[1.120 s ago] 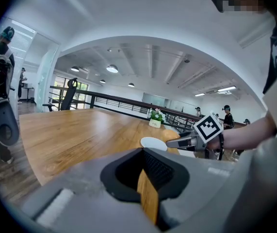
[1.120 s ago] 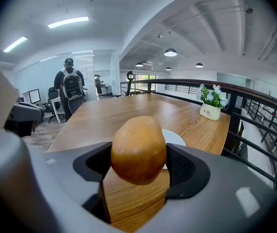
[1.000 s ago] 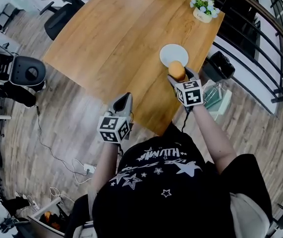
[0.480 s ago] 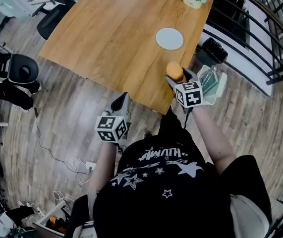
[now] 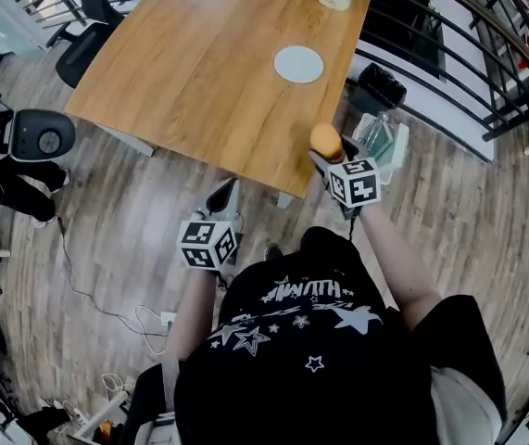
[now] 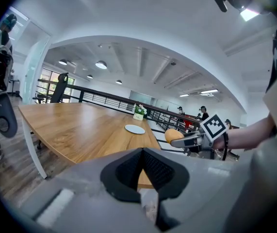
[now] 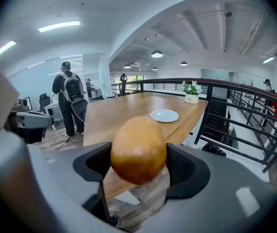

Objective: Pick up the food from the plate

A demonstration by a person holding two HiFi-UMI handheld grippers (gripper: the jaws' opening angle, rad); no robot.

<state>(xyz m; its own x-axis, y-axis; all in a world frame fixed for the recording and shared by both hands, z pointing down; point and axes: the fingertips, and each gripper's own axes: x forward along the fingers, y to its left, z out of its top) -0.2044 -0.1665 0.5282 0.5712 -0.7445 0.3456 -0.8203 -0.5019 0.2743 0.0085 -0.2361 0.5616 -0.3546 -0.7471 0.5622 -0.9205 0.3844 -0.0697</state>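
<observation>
- Right gripper (image 5: 328,152) stays clamped on the round orange food (image 7: 138,149), now pulled back past the table (image 5: 199,72) edge.
- Plate (image 5: 298,64) sits bare, now well apart from it; pickup looks done.
- Left gripper (image 5: 225,194) has its jaws together with nothing between them.

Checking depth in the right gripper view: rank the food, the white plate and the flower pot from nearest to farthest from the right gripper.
1. food: held in the right gripper, dead centre.
2. white plate: lying on the table, right of centre.
3. flower pot: at the table's far corner, beyond the plate.
</observation>
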